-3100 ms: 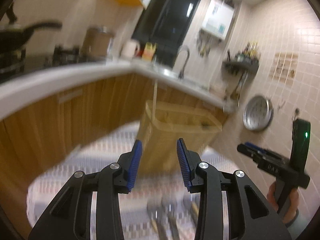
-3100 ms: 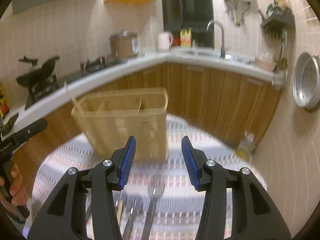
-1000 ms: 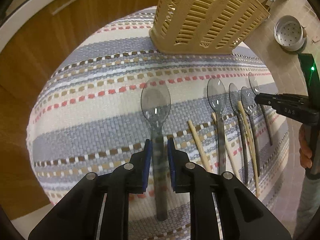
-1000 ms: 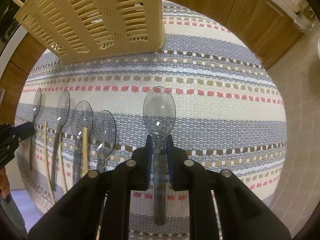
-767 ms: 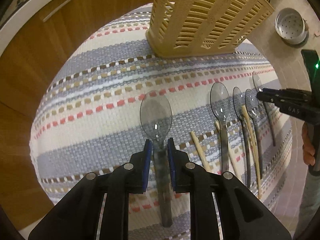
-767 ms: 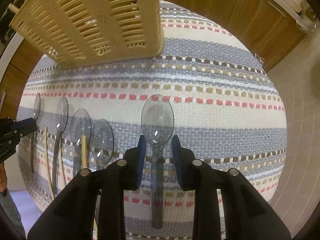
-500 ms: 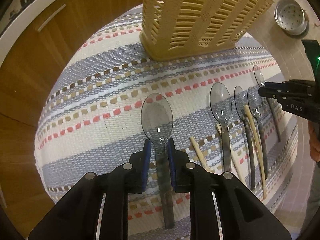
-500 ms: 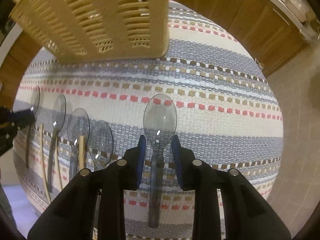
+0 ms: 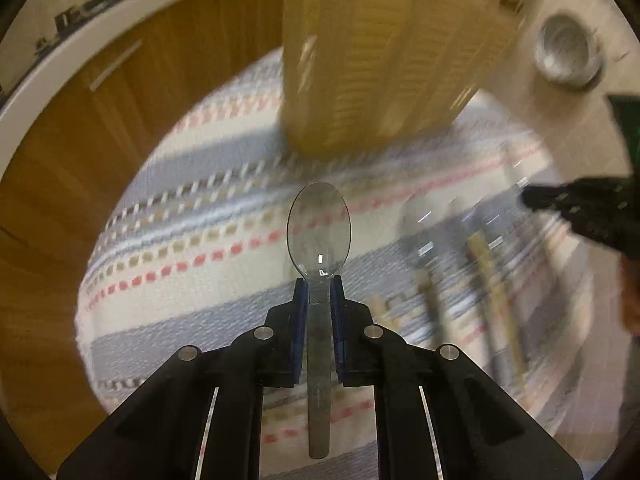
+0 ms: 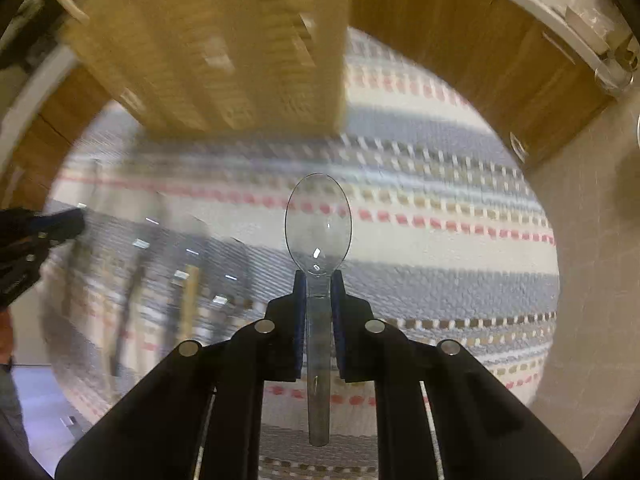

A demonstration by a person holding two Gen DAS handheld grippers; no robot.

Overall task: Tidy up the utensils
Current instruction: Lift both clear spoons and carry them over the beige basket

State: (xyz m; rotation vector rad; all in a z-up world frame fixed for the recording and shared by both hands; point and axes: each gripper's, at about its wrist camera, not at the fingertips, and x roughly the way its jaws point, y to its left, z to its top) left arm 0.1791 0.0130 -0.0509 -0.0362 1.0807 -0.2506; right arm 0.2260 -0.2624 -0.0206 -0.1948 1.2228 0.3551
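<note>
My left gripper [image 9: 319,292] is clamped on a clear plastic spoon [image 9: 319,228] at its neck, bowl pointing forward, handle running back between the fingers. My right gripper [image 10: 319,286] is clamped the same way on a second clear spoon [image 10: 318,222]. Both spoons sit above the striped mat [image 9: 192,240], apart from it as far as I can tell. The yellow slotted basket [image 9: 384,60] stands on the mat ahead, blurred. More spoons and chopsticks [image 9: 460,280] lie on the mat between the grippers, too blurred to count.
</note>
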